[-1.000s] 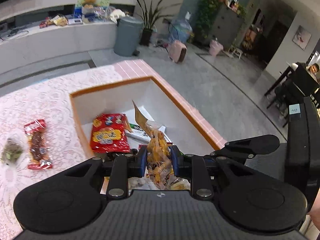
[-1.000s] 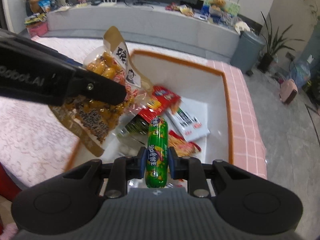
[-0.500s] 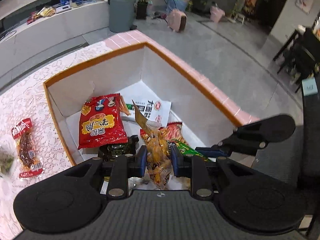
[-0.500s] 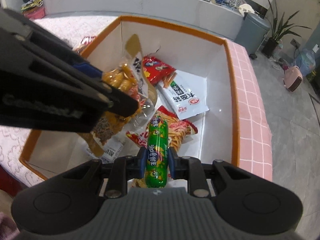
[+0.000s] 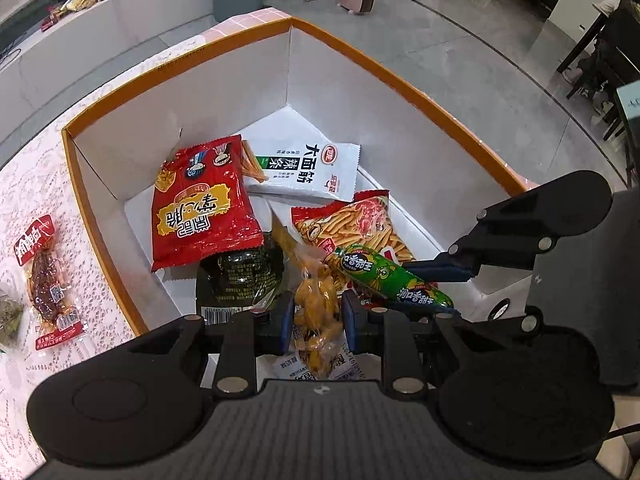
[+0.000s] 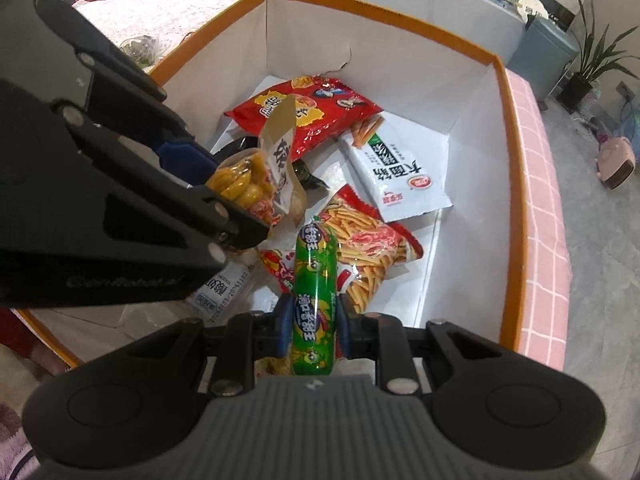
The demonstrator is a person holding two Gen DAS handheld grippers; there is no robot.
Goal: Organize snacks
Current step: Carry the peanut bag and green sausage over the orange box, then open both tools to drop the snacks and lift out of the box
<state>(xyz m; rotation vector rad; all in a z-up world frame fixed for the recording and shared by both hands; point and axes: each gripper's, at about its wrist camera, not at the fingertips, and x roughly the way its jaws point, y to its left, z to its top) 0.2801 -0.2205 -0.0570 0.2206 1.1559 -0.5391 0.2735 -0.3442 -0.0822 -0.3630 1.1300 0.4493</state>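
Observation:
My left gripper (image 5: 316,314) is shut on a clear bag of yellow snacks (image 5: 316,304), held low inside the orange-rimmed white box (image 5: 400,80). My right gripper (image 6: 314,316) is shut on a green sausage stick (image 6: 314,292), also low in the box (image 6: 400,28). In the left wrist view the sausage (image 5: 388,276) and right gripper (image 5: 452,272) sit just to the right. In the right wrist view the yellow bag (image 6: 256,180) and left gripper (image 6: 224,184) are at left. The box holds a red bag (image 5: 200,204), a white packet (image 5: 312,168), a fries bag (image 5: 356,224) and a dark packet (image 5: 240,276).
A red meat snack packet (image 5: 44,276) and a greenish packet (image 5: 8,316) lie on the lace tablecloth left of the box. The pink tiled table edge (image 6: 540,200) runs right of the box, with floor beyond.
Both grippers have come forward and down from above the box rim to deep inside the box, each still holding its snack.

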